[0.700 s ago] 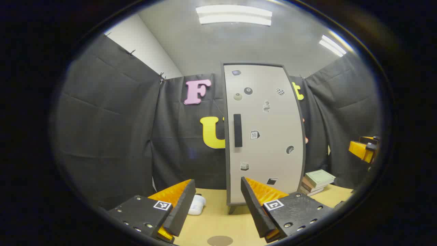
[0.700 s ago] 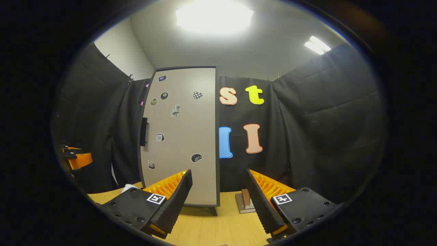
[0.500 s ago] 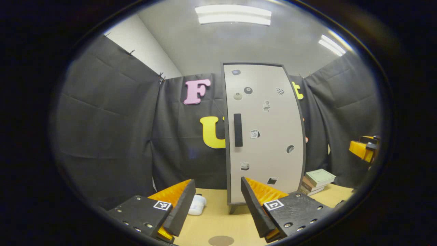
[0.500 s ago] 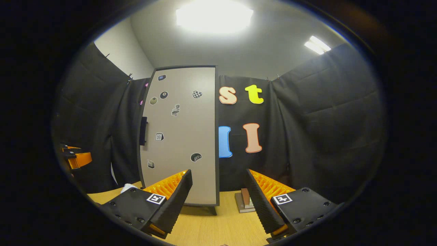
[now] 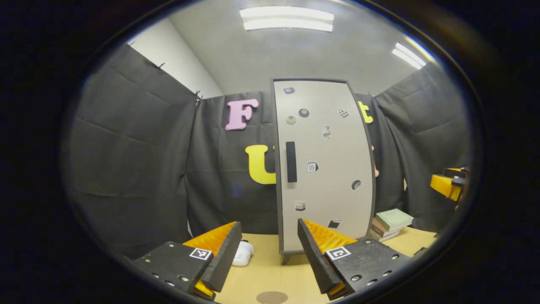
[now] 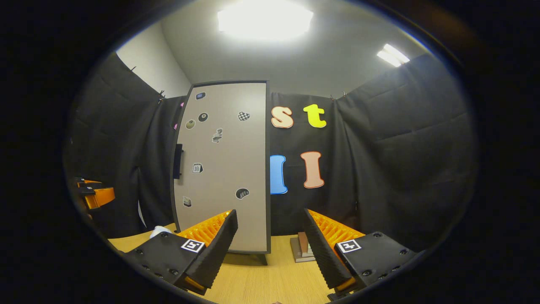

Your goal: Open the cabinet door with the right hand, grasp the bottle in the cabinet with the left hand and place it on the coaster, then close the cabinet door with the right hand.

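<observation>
A tall grey cabinet (image 5: 329, 169) stands on the wooden table (image 5: 265, 274) with its door shut; a black handle (image 5: 291, 161) sits near the door's left edge. The same cabinet (image 6: 223, 169) and handle (image 6: 177, 161) appear left of centre in the right gripper view. Whatever is inside is hidden behind the door. A round brown coaster (image 5: 272, 297) lies on the table just ahead of my left gripper (image 5: 265, 253), which is open and holds nothing. My right gripper (image 6: 270, 245) is also open and holds nothing, well short of the cabinet.
A stack of books (image 5: 391, 223) lies to the right of the cabinet, also seen as books (image 6: 301, 249). A small white object (image 5: 244, 253) rests left of the cabinet's foot. The other gripper (image 5: 449, 185) shows at the far right edge.
Both views have shifted only slightly; the cabinet sits a touch further left in the left gripper view. The door stays shut and both grippers stay open.
</observation>
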{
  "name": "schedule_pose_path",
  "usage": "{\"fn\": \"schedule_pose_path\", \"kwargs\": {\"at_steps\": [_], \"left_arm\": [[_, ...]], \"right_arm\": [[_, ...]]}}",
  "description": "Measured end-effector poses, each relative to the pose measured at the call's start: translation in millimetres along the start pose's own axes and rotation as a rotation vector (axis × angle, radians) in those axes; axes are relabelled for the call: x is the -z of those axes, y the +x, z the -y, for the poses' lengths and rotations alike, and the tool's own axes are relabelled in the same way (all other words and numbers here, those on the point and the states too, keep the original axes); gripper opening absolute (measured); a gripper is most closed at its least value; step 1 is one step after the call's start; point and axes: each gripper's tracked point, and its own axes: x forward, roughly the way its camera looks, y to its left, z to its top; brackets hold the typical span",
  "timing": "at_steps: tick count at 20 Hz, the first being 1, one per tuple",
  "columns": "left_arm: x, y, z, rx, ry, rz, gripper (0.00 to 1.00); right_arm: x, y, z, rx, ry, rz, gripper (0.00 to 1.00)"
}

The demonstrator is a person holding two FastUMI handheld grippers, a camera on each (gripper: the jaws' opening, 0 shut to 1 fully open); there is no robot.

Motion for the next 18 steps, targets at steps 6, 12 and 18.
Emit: {"fn": "schedule_pose_path", "kwargs": {"at_steps": [6,12,18], "left_arm": [[-3,0,14,-0.012,0.002,0.005,0.81],[-2,0,32,-0.039,0.006,0.007,0.82],[-6,-4,26,-0.079,0.027,0.016,0.83]], "right_arm": [[4,1,13,-0.006,0.001,-0.008,0.98],[3,7,24,-0.042,-0.004,0.009,0.98],[10,18,16,-0.094,0.024,-0.020,0.98]]}}
